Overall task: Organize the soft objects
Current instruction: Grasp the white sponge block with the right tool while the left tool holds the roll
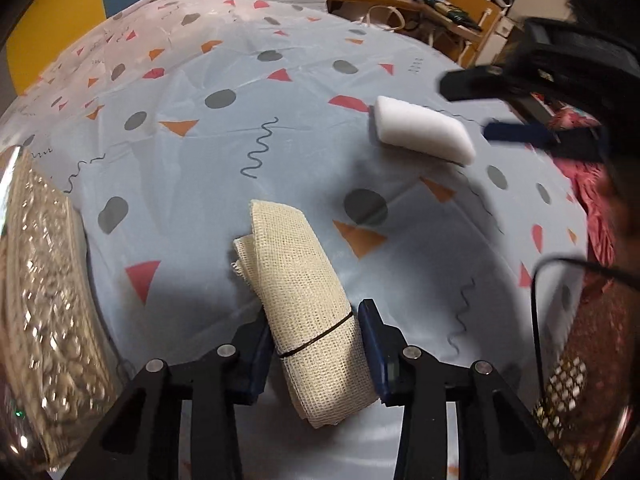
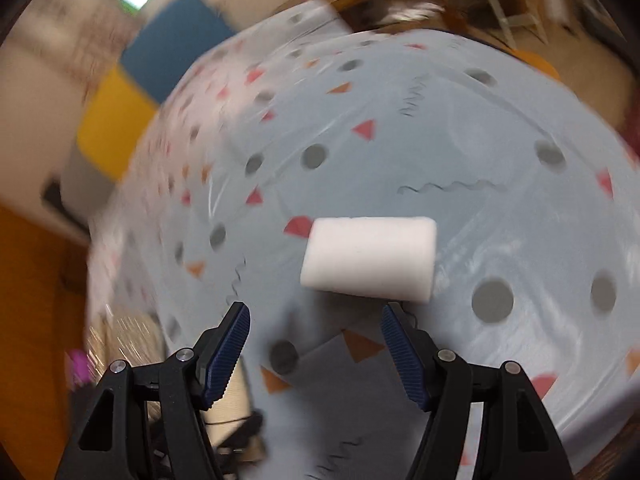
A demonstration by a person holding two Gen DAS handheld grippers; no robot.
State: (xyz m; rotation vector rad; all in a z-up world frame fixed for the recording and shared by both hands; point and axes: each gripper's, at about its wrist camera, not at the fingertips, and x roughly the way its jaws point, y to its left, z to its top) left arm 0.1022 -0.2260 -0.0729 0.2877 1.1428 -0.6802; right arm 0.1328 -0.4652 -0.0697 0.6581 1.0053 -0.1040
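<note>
my left tongs [image 1: 316, 344] pinch the cloth roll [image 1: 304, 304], so i'd lift slowly while the open right tongs [image 2: 316, 320] square up on the sponge [image 2: 370, 260].

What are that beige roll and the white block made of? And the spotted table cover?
Beige roll: an open-weave cloth, perhaps cotton mesh or gauze; the grid of threads shows, and a thin dark band ties it.
White block: looks like matte foam sponge, with soft rounded edges and no shine.
Table cover: probably a thin plastic sheet, since it wrinkles and glints faintly.
</note>
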